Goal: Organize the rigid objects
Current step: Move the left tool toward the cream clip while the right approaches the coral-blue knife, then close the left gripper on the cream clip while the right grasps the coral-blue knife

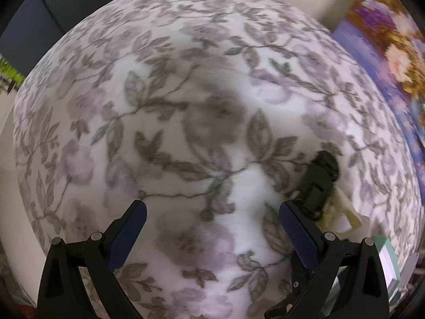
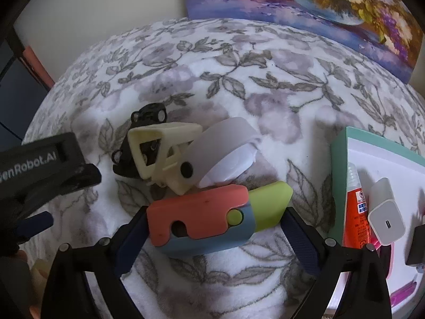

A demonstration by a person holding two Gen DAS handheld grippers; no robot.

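Observation:
In the right wrist view my right gripper (image 2: 216,218) is open around a toy (image 2: 209,220) with a salmon top, blue base and lime green end, lying on the floral blanket (image 2: 239,85). Its ends lie close to both fingers. Behind it lie a cream plastic frame (image 2: 159,148), a black part (image 2: 148,117) and a grey and white curved piece (image 2: 225,143). My left gripper (image 1: 212,218) is open and empty above bare blanket (image 1: 186,93); the black part (image 1: 320,180) and cream frame (image 1: 342,210) lie beside its right finger. The left gripper body (image 2: 39,170) shows at the right view's left edge.
A teal-rimmed white box (image 2: 342,180) stands at the right, holding an orange glue tube (image 2: 354,212), a white charger (image 2: 385,212) and pink items; it also shows in the left wrist view (image 1: 389,263). A flower painting (image 2: 305,8) leans on the wall behind.

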